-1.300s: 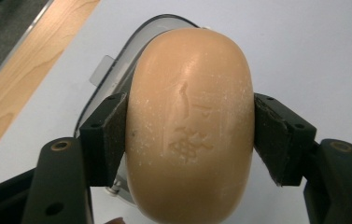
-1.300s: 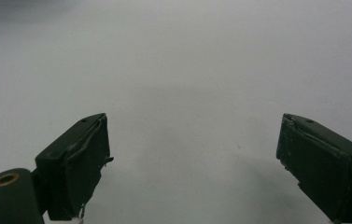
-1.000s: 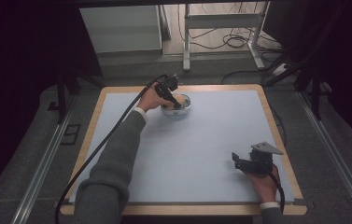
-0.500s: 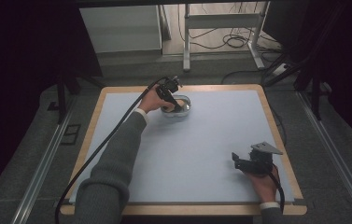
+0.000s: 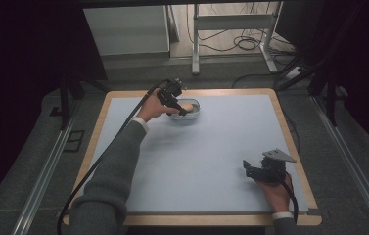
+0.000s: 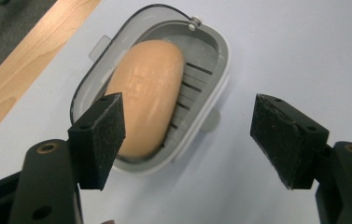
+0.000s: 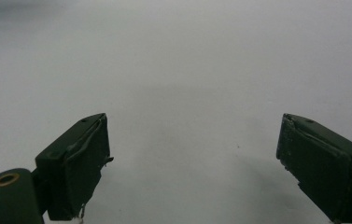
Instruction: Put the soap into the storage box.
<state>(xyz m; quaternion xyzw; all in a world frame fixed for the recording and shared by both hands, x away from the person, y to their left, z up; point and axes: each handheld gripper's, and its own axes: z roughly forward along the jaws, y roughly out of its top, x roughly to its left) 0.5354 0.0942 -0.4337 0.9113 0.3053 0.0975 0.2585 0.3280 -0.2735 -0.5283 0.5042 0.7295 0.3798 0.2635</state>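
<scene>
Right gripper sat idle near the table edge, jaws wide apart; left gripper hovered jaws spread over the soap bar in its grey dish at the far edge — likely light, rigid, slick, so pinch across its narrow sides.

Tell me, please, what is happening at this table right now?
A person works at the table with a claw in each hand. The left claw hangs open over a grey soap dish near the far edge, with an orange soap bar lying inside; nothing is gripped. The right claw rests open near the front right corner, over bare surface.
</scene>
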